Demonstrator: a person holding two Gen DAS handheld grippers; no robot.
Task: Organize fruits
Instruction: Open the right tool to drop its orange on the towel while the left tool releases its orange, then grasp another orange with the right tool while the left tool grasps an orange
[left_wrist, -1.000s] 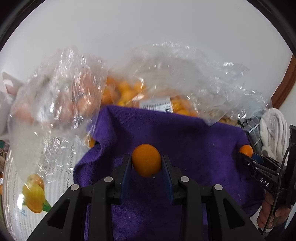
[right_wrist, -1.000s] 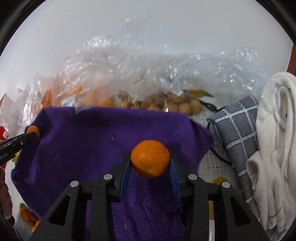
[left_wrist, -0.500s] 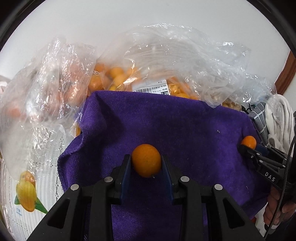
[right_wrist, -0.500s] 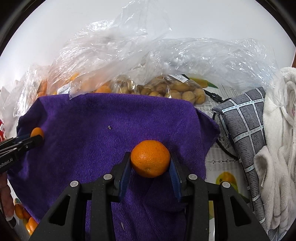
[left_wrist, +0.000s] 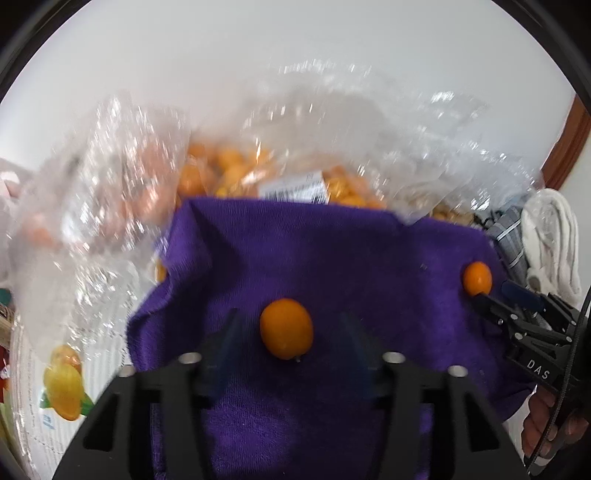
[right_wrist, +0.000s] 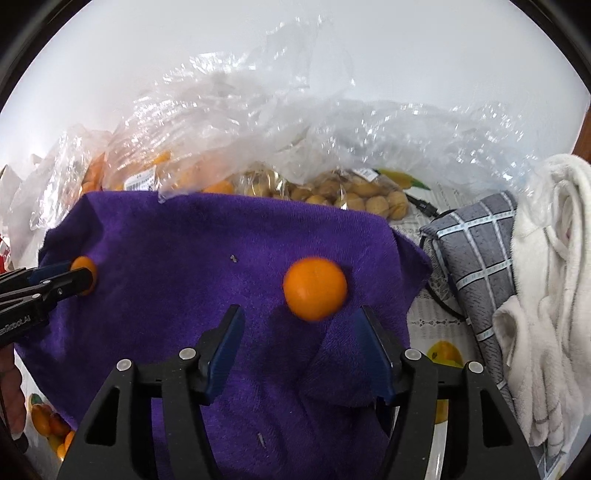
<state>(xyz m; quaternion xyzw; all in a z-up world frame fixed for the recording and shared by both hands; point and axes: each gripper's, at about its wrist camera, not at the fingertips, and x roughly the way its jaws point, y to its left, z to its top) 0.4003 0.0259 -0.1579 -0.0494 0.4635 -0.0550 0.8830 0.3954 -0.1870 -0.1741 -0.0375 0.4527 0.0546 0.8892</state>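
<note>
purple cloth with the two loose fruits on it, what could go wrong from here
1. The orange lies free ahead of the open right gripper, near the rumpled right side of the purple cloth; being round, it might roll off toward the grey checked cloth.
2. The kumquat sits loose between the fingers of the open left gripper, so a careless move could knock it.

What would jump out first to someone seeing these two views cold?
A small oval orange fruit lies on the spread purple terry towel, between the open left gripper's fingers. A larger round orange sits on that towel ahead of the open right gripper. Crinkled clear plastic bags of fruit pile up behind.
</note>
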